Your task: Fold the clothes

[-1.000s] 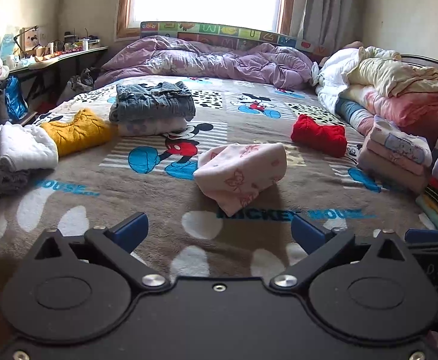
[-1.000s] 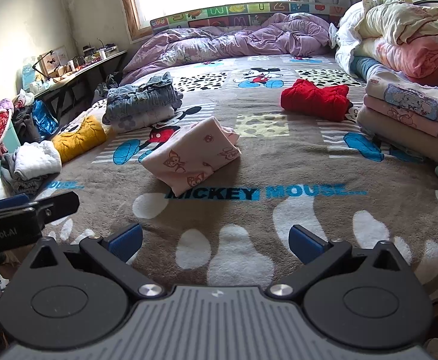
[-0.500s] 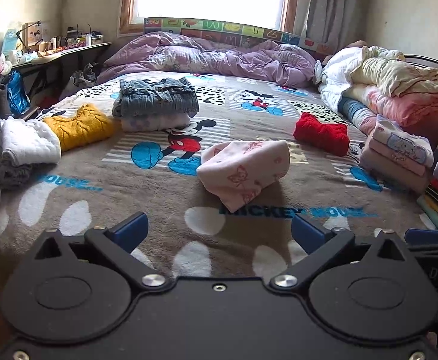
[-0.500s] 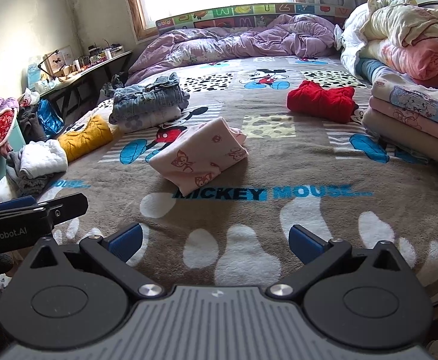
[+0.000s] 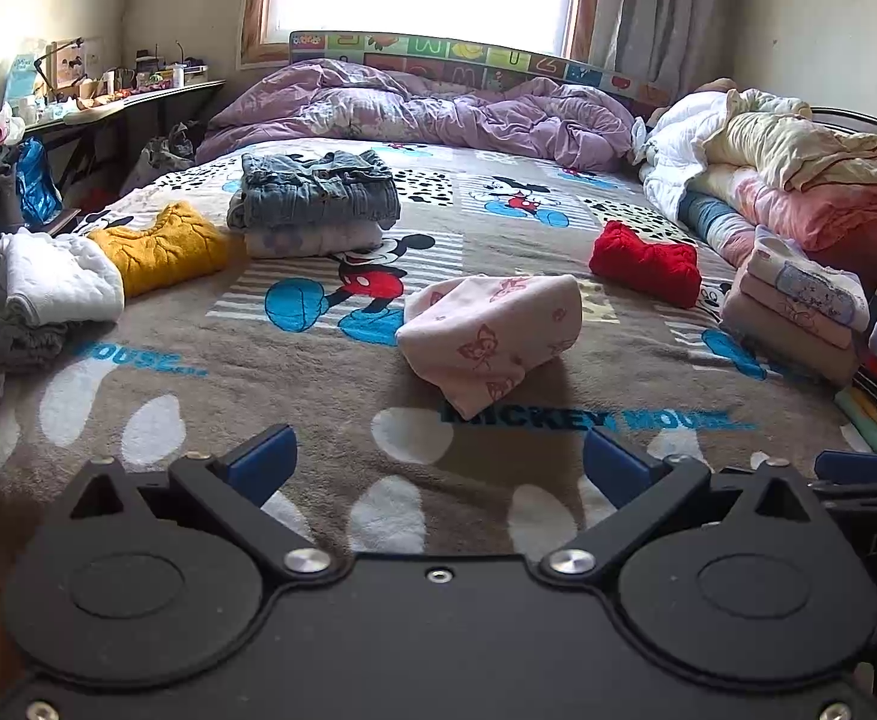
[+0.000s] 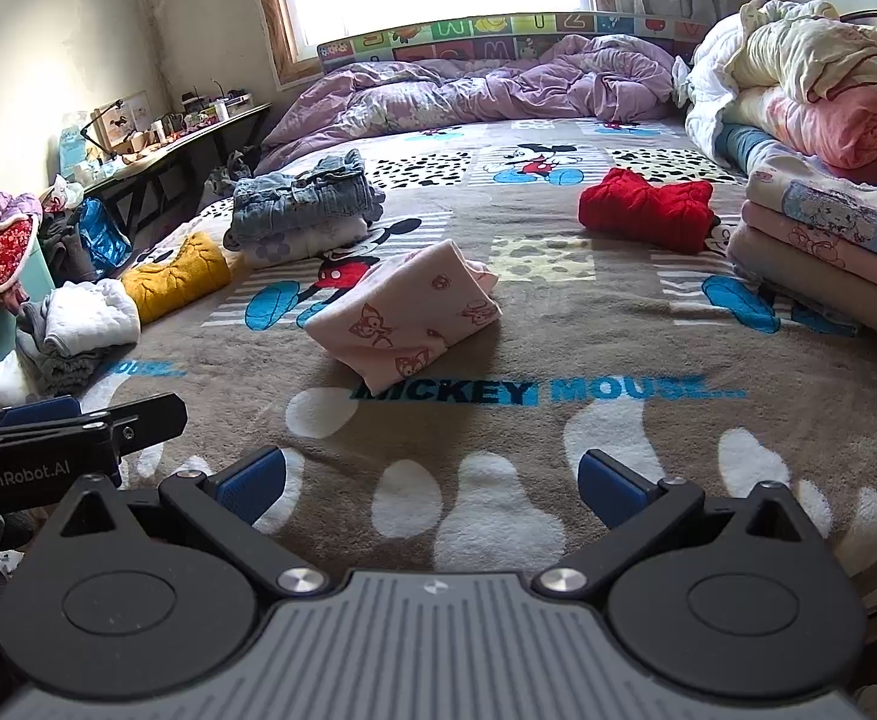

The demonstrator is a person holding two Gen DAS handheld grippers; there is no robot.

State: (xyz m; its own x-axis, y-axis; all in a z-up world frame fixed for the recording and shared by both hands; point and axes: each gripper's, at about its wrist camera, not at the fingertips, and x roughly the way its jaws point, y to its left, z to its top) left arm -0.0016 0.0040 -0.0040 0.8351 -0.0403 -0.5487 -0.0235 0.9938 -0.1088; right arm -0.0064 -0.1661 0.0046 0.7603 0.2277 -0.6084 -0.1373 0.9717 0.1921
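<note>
A folded pink garment with butterfly prints [image 5: 489, 339] [image 6: 408, 315] lies in the middle of the bed's Mickey Mouse blanket [image 5: 318, 396] [image 6: 618, 360]. My left gripper [image 5: 438, 462] hovers over the near edge of the bed, well short of the garment, open with nothing between its blue pads. My right gripper [image 6: 432, 480] is also open and empty, at the same near edge. The left gripper's side shows in the right wrist view at the lower left [image 6: 72, 426].
Folded piles ring the blanket: denim on white [image 5: 315, 201], a yellow knit [image 5: 159, 246], white and grey clothes [image 5: 48, 288], a red knit [image 5: 642, 261], a pastel stack [image 5: 798, 306]. A purple duvet [image 5: 426, 108] lies at the head, bedding heaps [image 5: 798, 174] at right, a cluttered desk [image 5: 108, 102] left.
Both grippers have drifted slightly, so the view shifts a little and the bed sits a bit farther off. The pink garment has not moved, and both grippers stay open.
</note>
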